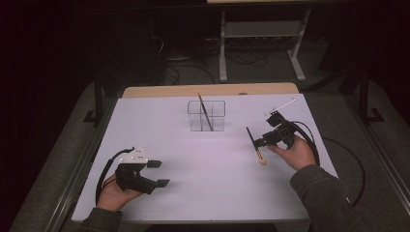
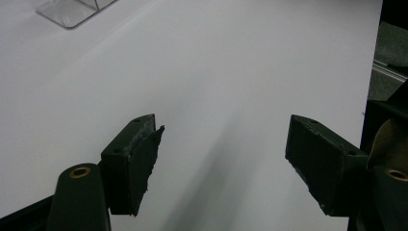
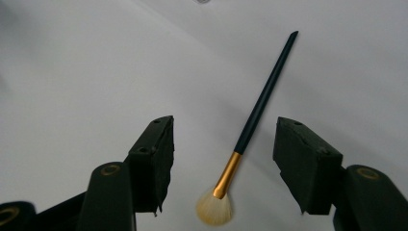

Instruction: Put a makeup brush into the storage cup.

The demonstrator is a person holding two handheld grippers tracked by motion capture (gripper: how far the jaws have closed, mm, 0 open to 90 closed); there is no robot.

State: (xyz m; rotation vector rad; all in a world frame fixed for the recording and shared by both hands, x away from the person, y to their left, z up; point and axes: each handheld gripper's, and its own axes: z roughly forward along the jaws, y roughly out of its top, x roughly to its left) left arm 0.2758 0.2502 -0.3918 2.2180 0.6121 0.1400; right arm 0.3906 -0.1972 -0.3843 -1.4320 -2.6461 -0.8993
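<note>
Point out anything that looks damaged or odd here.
The pad on the left gripper looks ragged and chipped along its edge. Otherwise nothing stands out: the brush lies flat between the right gripper's open jaws.

We see the clear box [image 2: 72, 10] cut off at twelve o'clock; the white stick [image 1: 282, 106] is too small to identify.

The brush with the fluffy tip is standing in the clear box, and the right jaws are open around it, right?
Not quite. That brush lies flat on the white table, between the right gripper's open jaws, as the right gripper view shows. The clear box in the high view holds a different stick.
</note>
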